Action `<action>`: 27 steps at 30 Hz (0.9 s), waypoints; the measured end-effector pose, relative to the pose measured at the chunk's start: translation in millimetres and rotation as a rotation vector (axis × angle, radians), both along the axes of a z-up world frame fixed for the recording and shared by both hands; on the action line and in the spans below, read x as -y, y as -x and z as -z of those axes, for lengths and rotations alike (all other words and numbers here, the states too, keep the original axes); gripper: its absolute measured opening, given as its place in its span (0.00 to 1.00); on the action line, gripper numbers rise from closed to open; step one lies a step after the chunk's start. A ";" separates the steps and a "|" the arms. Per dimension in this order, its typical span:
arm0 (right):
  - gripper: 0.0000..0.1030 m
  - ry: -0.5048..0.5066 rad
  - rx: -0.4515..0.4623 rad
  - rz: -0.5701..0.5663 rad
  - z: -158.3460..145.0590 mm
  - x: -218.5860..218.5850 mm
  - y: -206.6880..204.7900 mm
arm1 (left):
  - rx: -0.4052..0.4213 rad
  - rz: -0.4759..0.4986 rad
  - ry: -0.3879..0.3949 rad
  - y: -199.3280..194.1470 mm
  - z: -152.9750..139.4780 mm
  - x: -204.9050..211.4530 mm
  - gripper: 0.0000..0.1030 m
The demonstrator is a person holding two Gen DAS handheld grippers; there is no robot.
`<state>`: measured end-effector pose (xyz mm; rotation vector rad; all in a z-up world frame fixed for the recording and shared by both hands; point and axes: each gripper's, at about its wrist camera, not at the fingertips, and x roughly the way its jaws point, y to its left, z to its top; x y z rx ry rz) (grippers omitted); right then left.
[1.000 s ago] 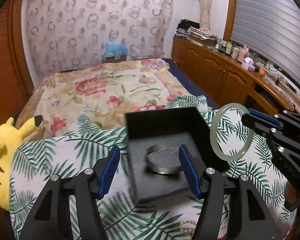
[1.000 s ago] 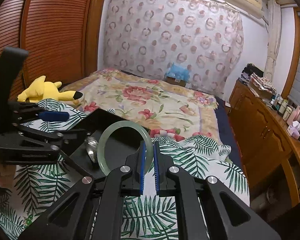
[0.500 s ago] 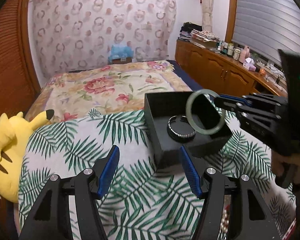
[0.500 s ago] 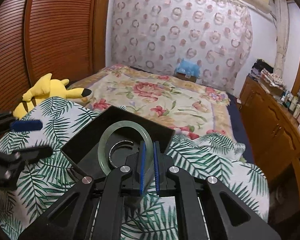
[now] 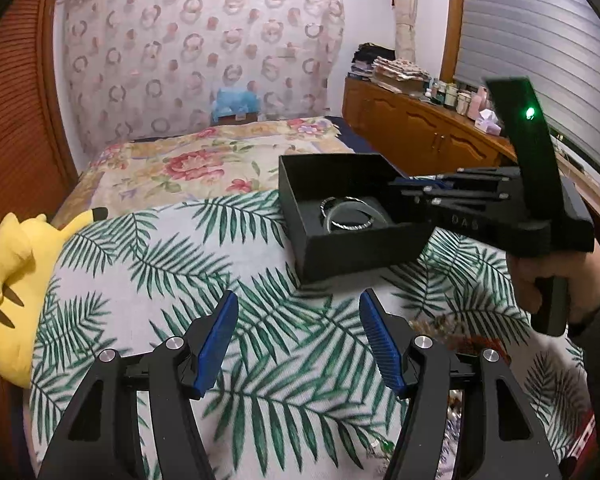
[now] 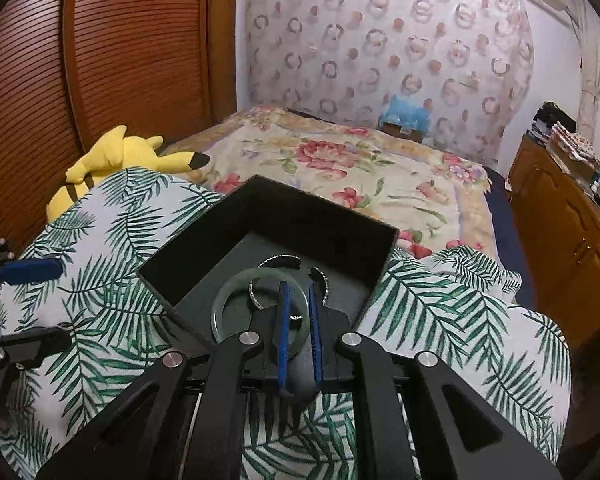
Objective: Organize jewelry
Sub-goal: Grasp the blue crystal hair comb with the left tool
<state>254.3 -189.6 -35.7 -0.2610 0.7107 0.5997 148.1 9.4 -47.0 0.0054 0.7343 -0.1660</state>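
Right wrist: right gripper (image 6: 298,312) apparently pinches green bangle (image 6: 236,300) inside black box (image 6: 332,220); left gripper (image 5: 296,340) open, empty.

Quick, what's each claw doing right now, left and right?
Left claw: open, holding nothing, over the leaf-print cloth.
Right claw: shut on the green bangle, inside the black box.

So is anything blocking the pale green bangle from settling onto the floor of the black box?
Partly: a twisted silver bracelet already lies on the black box floor beneath the pale green bangle, which the right gripper holds inside.
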 end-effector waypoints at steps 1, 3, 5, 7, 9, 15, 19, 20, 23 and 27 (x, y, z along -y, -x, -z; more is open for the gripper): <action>0.11 -0.007 0.007 0.003 -3.8 5.5 5.7 | 0.000 0.003 0.001 2.7 0.5 0.9 0.62; 0.11 -0.016 0.018 0.007 -9.2 15.7 17.7 | 0.007 0.005 -0.002 10.0 0.8 2.4 0.64; 0.11 -0.029 0.033 -0.004 -14.5 26.8 35.8 | 0.009 0.014 -0.005 17.6 1.7 4.9 0.64; 0.11 -0.045 0.041 -0.014 -17.9 37.3 56.4 | 0.012 0.019 -0.009 25.8 1.9 7.4 0.64; 0.11 -0.046 0.045 -0.020 -17.9 43.8 70.7 | 0.012 0.023 -0.008 32.5 3.0 8.4 0.64; 0.12 -0.068 0.038 -0.028 -11.3 62.1 122.4 | 0.007 0.021 0.014 53.6 6.0 7.0 0.65; 0.18 -0.075 0.019 -0.028 0.4 67.8 152.1 | -0.004 0.025 0.021 69.3 9.4 8.4 0.65; 0.18 -0.081 0.009 -0.026 3.8 69.6 158.9 | -0.006 0.028 0.026 72.6 10.1 7.9 0.65; 0.19 -0.088 -0.012 -0.006 12.3 75.1 174.5 | -0.017 0.037 0.031 82.2 14.5 10.7 0.65; 0.22 -0.114 -0.045 0.004 20.2 81.8 189.9 | -0.031 0.058 0.036 93.5 21.2 18.1 0.65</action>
